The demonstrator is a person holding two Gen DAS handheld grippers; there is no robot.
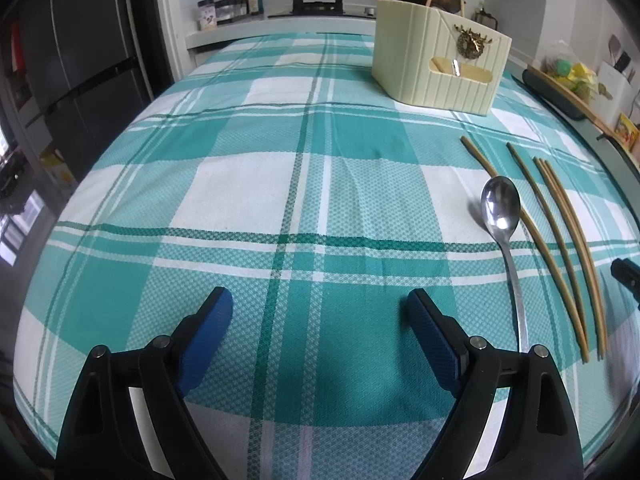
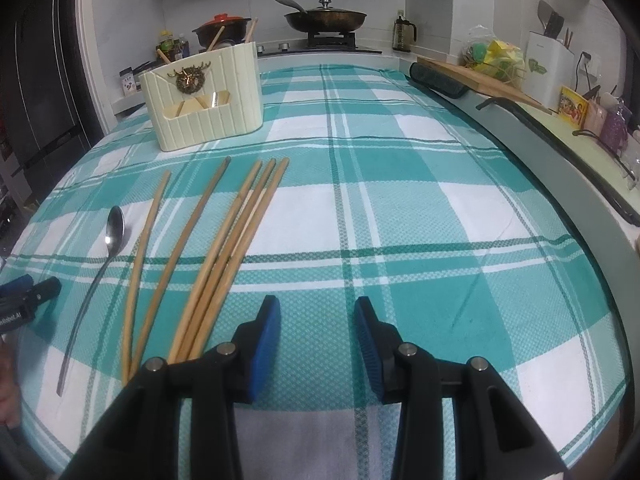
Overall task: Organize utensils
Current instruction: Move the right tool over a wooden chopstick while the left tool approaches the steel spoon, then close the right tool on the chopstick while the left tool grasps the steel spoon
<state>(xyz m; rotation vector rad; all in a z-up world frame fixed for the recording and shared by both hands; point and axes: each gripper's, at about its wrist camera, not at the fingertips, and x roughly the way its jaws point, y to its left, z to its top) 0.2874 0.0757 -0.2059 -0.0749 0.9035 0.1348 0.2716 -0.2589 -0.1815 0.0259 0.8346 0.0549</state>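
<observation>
I'm between pickups here, with nothing in either tool. My left gripper [image 1: 320, 312] hangs over bare teal-and-white checked tablecloth [image 1: 280, 184], its jaws spread wide and empty; my right gripper [image 2: 318, 320] has its jaws set narrower, a modest gap with only cloth showing through. The work remaining lies between the two tools: a steel spoon [image 1: 500, 208] at about two o'clock from the left gripper, bowl away from me and its handle running back beside that gripper's right finger, and the loose wooden chopsticks [image 2: 224, 248] fanned out at about ten o'clock from the right gripper, their near ends passing behind its left finger. In the right wrist view I count five sticks, three bunched and overlapping and two lying apart nearer the spoon. The cream ribbed utensil holder [image 1: 436, 60] stands at one o'clock, well beyond the spoon on the counter, and a few chopsticks already poke from its top, so I judge the sorting partly done. My next move, as I read it, is the spoon for the left side: swing right, line the jaws across the thin handle, come down to the cloth and close. The handle lies flat and slick, so I expect it may skate; the bunched chopsticks will want separating, or lifting together.
</observation>
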